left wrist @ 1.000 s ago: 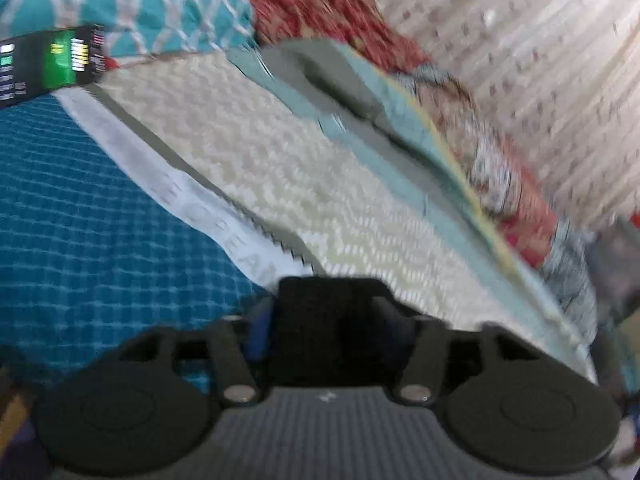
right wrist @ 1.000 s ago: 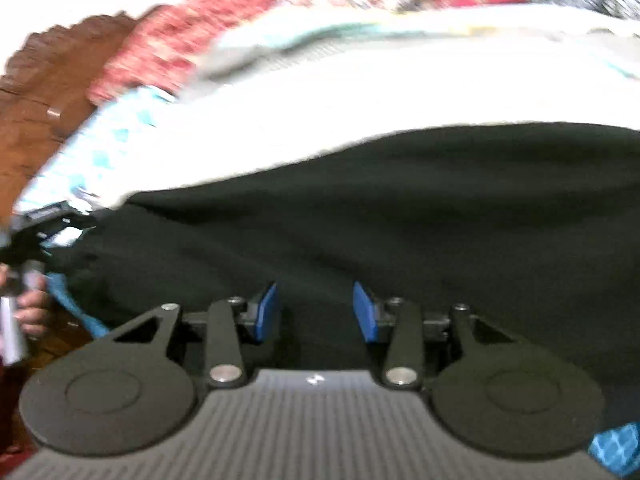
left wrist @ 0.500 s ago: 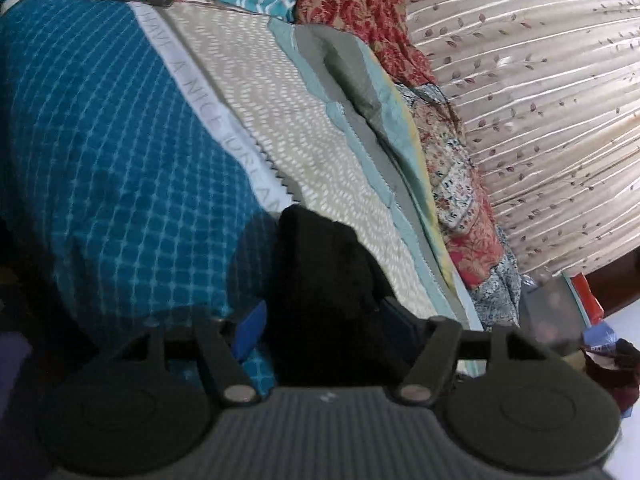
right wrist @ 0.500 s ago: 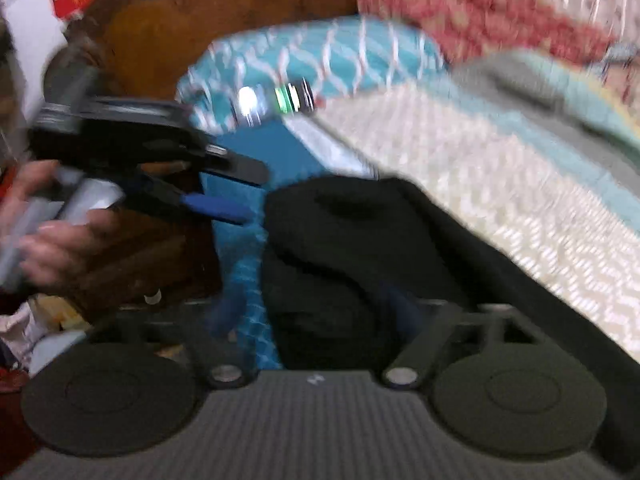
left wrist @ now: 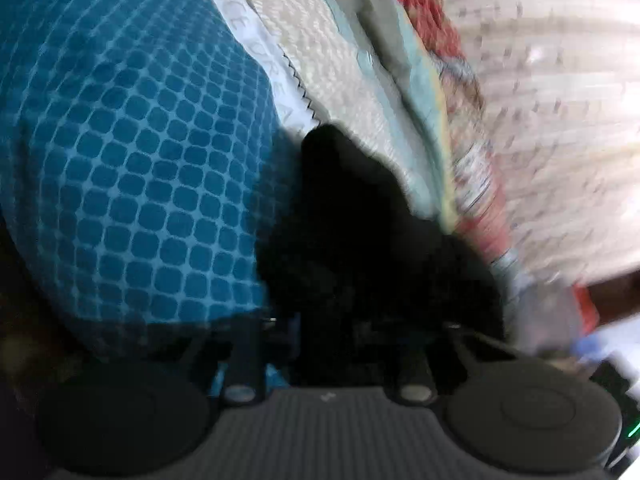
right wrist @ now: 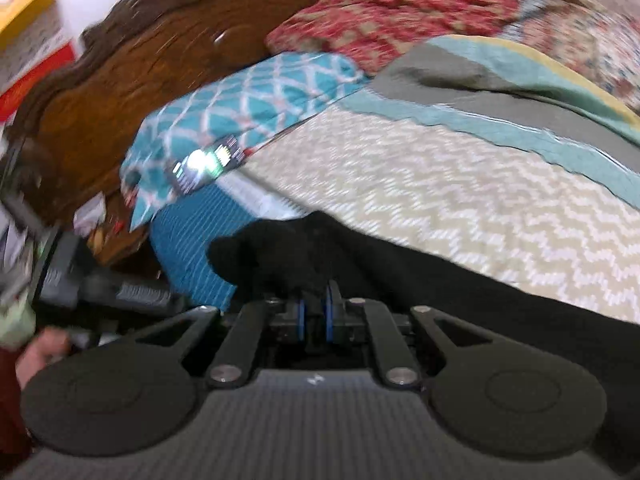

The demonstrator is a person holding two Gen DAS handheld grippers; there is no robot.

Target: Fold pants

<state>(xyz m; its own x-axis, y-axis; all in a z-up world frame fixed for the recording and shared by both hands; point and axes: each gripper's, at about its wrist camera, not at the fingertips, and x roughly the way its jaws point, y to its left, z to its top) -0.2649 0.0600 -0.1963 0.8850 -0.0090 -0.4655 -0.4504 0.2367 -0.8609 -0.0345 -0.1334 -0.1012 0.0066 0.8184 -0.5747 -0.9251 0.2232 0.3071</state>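
- Right gripper (right wrist: 313,312): blue pads nearly together, clenched on a black fold of the pants (right wrist: 420,280) at the near edge of the bed (right wrist: 460,200).
- Left gripper (left wrist: 340,344): black cloth bunches between its fingers and hides the pads; whether it clamps the cloth cannot be told from the blurred view. In the right view it shows dimly off the bed's near-left corner.
- Pants: black, lying along the bed's near edge, on the blue check and the cream zigzag cover, one end humped up just ahead of the right gripper.
- Step in hand, by judgement: carrying one end of the pants over to make a fold. To do it well, keep both grips level and the cloth taut between them, so the edge lands straight; lower onto the flat zigzag part of the bed, away from its drop-off.
- Pillow (right wrist: 248,104): teal lattice, at the bed's head; a phone (right wrist: 208,160), screen lit, lies against it. Keep the cloth short of both.
- Headboard (right wrist: 132,80): carved brown wood, beyond the pillow.
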